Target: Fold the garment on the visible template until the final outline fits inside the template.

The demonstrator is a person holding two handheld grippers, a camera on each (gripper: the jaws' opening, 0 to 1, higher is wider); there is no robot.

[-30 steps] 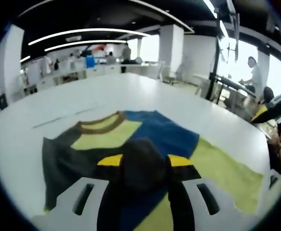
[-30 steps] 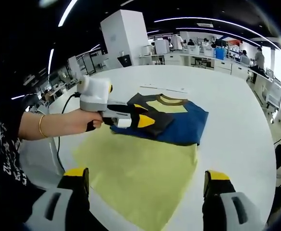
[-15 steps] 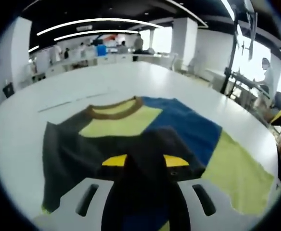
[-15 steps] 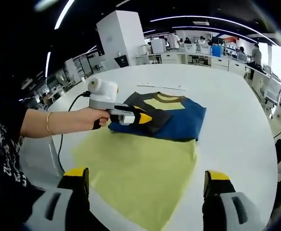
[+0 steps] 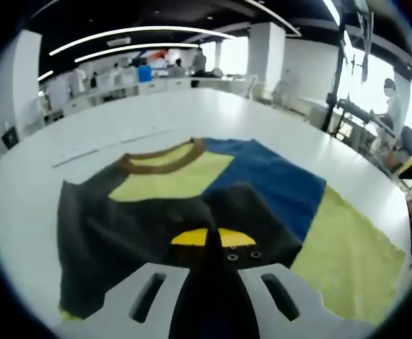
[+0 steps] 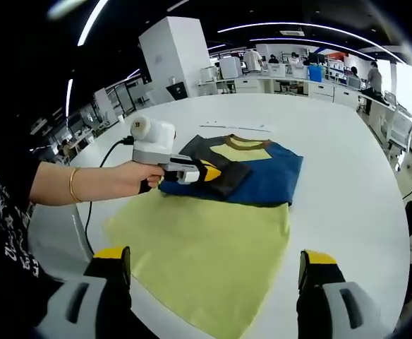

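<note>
Lying part-folded at the far end of the yellow-green template on the white tabletop, colour-block T-shirt, dark fold being clamped in left tool, right tool hanging spread apart, well nearer the person.

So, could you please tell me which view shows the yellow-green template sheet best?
The right gripper view: the template sheet lies spread almost whole on the white table, with the folded garment covering its far end. The left gripper view catches just one part of it, beside the garment.
</note>
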